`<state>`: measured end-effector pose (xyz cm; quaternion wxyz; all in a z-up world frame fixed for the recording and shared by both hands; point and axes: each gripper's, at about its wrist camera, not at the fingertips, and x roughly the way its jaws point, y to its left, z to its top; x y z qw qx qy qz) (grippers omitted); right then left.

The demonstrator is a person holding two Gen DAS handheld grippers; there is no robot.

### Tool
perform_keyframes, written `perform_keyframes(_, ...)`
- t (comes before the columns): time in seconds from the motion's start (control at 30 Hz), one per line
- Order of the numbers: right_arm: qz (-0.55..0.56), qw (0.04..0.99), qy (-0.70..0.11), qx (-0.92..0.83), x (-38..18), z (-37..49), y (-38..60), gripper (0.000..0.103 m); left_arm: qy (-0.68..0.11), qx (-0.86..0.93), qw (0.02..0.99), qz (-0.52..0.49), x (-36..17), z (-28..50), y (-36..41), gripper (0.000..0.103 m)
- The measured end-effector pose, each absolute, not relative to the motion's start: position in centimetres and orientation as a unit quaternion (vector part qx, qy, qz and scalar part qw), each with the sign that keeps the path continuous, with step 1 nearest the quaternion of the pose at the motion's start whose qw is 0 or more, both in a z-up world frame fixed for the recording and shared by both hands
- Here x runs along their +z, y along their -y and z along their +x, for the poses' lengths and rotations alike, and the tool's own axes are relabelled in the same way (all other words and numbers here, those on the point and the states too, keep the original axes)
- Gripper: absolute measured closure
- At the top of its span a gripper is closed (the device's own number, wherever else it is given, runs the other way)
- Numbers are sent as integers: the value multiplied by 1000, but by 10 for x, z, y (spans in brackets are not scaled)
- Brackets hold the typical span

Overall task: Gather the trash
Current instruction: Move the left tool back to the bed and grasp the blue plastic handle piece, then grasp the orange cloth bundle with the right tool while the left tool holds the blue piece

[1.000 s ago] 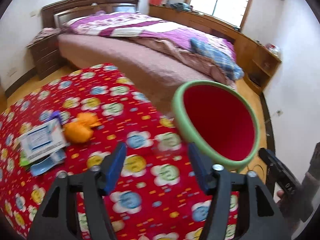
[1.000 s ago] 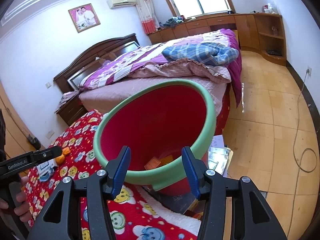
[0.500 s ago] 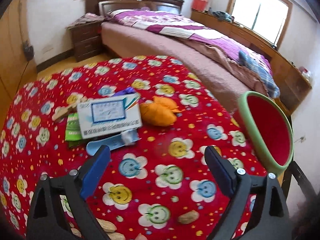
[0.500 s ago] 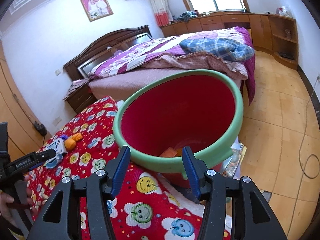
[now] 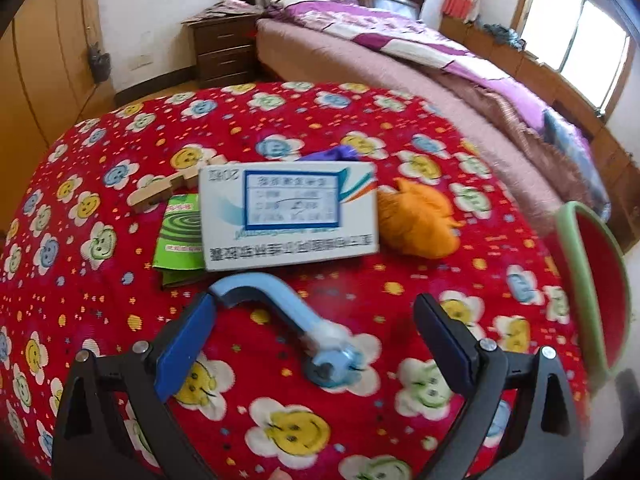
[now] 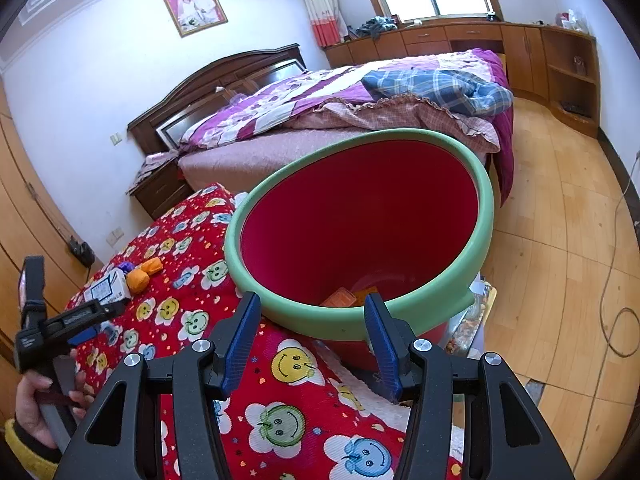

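**A:** What's the biggest thing in sight?

**B:** The bed (image 6: pixel 320 128) at the back, then the red blanket (image 5: pixel 120 168) with smiley flowers spread over the near surface. At its right edge stands the red bin (image 6: pixel 360 220) with a green rim, tipped toward the right-hand tongs (image 6: pixel 312 340).

**A:** Are those tongs gripping the bin?

**B:** I cannot tell. Their blue pads sit half apart, just in front of the near rim, and the pictures do not show whether they press on anything. A few orange scraps lie at the bottom of the bin.

**A:** And the trash on the blanket?

**B:** A white box (image 5: pixel 288 216) with blue print lies in the middle. A green packet (image 5: pixel 180 236) sticks out from under its left side, a wooden piece (image 5: pixel 168 192) lies beyond that, and something purple (image 5: pixel 332 155) peeks out behind the box. An orange crumpled wad (image 5: pixel 420 224) touches the box's right end.

**A:** What about the left tongs (image 5: pixel 316 328)?

**B:** Spread wide, pads pressing nothing. A curved light-blue plastic handle (image 5: pixel 280 320) lies on the blanket just in front of the box, reaching from beside the left pad to midway between the two pads. A hand (image 6: pixel 36 404) holds that tool's grip.
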<state>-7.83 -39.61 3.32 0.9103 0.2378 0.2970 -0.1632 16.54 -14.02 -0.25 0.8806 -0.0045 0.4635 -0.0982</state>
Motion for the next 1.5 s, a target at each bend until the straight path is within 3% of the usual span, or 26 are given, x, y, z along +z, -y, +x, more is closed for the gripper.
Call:
perform_keyframes(0.27,239,908,-302,-163,29,-75,398,48,-460,-103,882,-1,0,162,137,12)
perform_keyframes(0.53,238,910,-302,-156,30,-74,395,48,-470,-99,877,3,0,154,126,44)
perform_keyframes(0.7,233,912,-301,-153,33,-73,391,48,-467,-115,877,-21,3,151,118,81)
perform_keyframes(0.73,231,913,-301,-152,34,-73,389,48,-468,-121,875,-28,4,150,116,83)
perform_keyframes(1.13,200,924,-316,-83,50,-40,349,48,-430,-157,888,-50,33,125,88,84)
perform_keyframes(1.5,177,921,-346,-14,63,22,302,48,-406,-109,906,-50,45,162,38,84)
